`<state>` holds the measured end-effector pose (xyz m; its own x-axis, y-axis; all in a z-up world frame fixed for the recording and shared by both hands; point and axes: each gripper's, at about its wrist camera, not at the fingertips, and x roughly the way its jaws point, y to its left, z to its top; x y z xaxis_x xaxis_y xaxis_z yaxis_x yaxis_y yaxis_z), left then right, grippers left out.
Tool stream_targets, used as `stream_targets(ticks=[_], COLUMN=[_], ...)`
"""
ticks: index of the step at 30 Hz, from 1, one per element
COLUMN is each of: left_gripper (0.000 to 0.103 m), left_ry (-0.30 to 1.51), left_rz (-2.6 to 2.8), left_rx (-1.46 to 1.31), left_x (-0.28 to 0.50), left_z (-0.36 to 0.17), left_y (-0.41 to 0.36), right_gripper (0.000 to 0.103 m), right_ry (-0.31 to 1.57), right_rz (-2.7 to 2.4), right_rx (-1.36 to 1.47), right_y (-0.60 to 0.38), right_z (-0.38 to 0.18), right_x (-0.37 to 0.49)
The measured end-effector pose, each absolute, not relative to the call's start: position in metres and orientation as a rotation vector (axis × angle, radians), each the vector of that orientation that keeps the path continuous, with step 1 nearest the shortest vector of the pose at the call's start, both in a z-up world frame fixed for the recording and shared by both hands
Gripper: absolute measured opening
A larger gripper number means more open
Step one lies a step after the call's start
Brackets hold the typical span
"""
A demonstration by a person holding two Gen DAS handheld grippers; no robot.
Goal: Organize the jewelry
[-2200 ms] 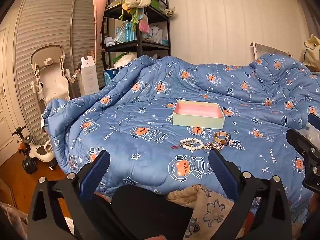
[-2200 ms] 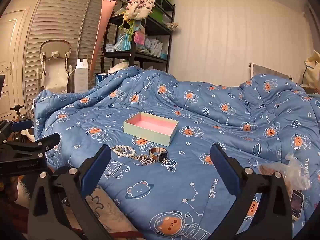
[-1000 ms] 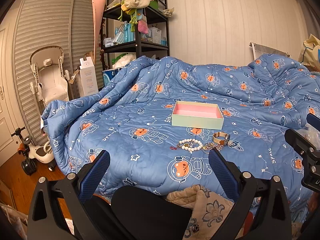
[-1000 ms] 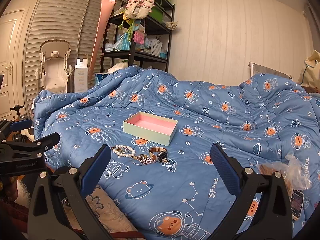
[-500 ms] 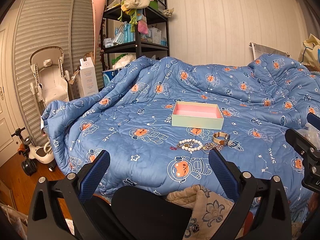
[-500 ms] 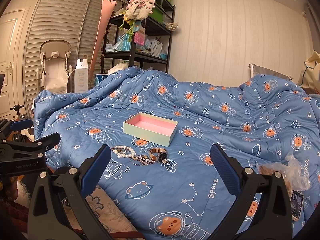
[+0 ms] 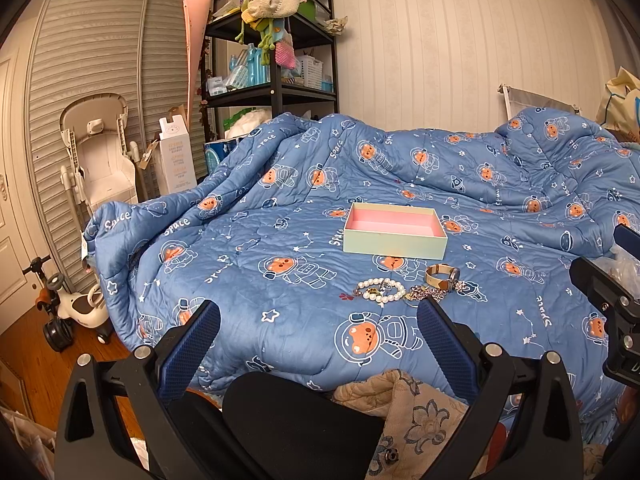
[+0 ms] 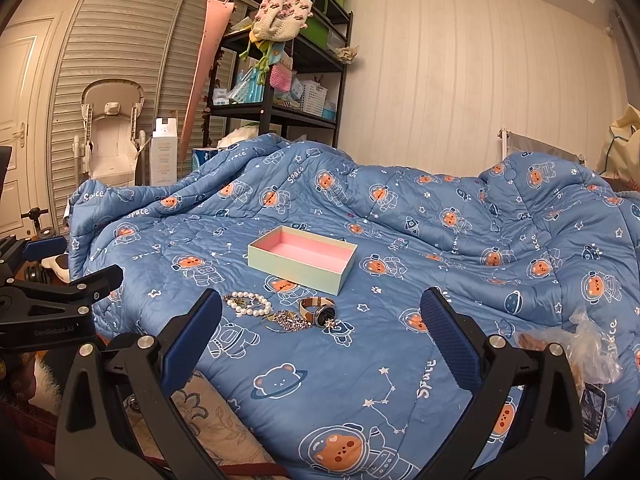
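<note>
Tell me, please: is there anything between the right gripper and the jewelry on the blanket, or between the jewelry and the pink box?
Nothing visible. The right gripper is open, with only bare blanket before the pearl bracelet, chain and watch. The empty box lies just behind them, its top open.

left black two-finger gripper with blue ribbed pads (image 7: 318, 330): jaws spread wide, holding nothing, level, aimed forward | right black two-finger gripper with blue ribbed pads (image 8: 320, 320): jaws spread wide, holding nothing, level, beside left unit
</note>
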<state>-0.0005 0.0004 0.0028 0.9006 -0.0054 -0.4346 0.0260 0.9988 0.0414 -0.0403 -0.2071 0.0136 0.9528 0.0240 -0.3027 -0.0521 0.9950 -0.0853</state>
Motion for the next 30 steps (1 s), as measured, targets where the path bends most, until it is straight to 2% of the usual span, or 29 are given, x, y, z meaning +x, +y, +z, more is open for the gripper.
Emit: stream_targets(ticks=[30], left_gripper=[0.097], left_ry=[0.447], left_rz=[-0.016], left_rx=[0.048], left_x=[-0.0009], left_z=[0.0021], left_y=[0.0003], right_gripper=[0.098], right_ry=[0.311], right_rz=[0.039], right_rx=[-0.097], right_y=[-0.2054], right_z=[0.0090], right_x=[-0.0401])
